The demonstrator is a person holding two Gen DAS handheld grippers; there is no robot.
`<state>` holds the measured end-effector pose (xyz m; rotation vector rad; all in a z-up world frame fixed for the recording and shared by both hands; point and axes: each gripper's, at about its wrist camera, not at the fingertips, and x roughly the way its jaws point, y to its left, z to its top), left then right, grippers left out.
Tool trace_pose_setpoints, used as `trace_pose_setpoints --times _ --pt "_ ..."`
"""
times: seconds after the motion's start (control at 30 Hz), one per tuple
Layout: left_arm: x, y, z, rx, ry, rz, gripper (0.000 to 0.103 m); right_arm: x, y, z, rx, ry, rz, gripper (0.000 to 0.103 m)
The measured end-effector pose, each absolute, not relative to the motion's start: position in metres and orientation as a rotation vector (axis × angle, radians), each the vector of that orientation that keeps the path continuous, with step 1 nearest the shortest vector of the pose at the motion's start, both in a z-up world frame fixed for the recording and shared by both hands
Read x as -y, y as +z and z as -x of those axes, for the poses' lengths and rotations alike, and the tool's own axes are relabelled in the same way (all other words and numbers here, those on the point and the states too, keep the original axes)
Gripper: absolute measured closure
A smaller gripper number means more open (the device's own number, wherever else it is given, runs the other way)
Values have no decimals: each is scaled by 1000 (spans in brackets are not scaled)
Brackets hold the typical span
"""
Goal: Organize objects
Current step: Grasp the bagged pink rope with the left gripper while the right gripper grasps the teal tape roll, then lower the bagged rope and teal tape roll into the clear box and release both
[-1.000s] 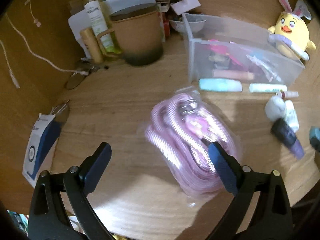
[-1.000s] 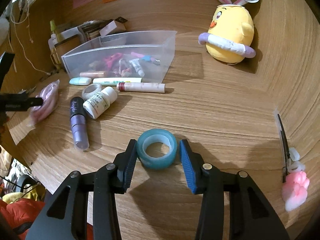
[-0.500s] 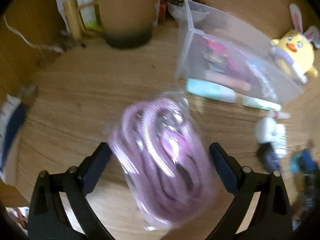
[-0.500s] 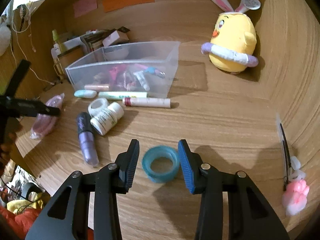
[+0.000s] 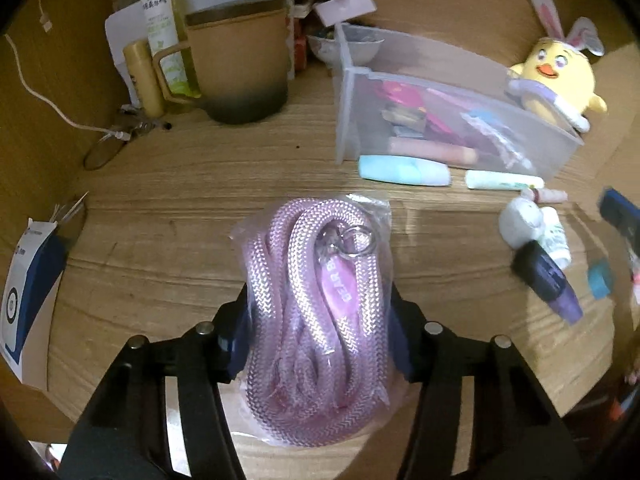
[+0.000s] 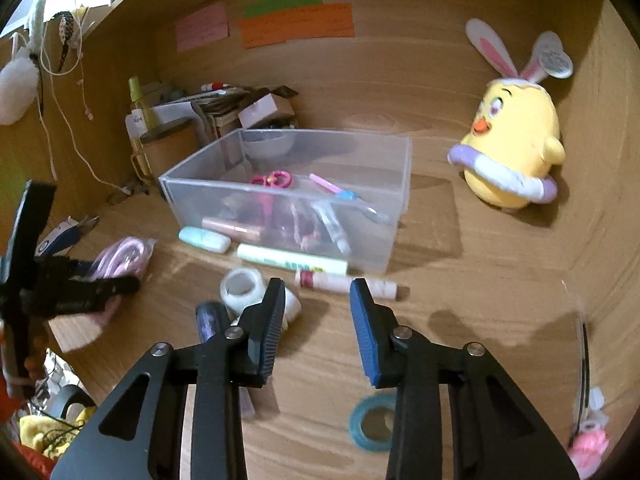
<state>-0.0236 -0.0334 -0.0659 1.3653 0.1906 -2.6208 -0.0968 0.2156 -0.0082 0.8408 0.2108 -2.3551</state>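
My left gripper is shut on a clear bag of coiled pink rope on the wooden desk; the bag also shows at the left of the right wrist view. My right gripper is open and empty, raised above the desk. The teal tape roll lies on the desk below and behind its fingertips. A clear plastic bin holding several small items stands ahead. A white tape roll, a purple bottle and tubes lie in front of the bin.
A yellow chick plush sits at the back right. A brown mug, bottles and papers crowd the back left. A blue-white box lies at the left edge. A hair clip and pink charm lie at the right.
My left gripper moved forward over the rope bag and shut on it. My right gripper let the teal tape roll go, rose and moved toward the bin.
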Motion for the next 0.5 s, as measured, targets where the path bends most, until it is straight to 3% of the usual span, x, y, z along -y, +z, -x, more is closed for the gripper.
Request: trace_pose_setpoints --times 0.5 --pt "45 24 47 -207 -2894 -1022 48 -195 31 149 -171 -2424 -802 75"
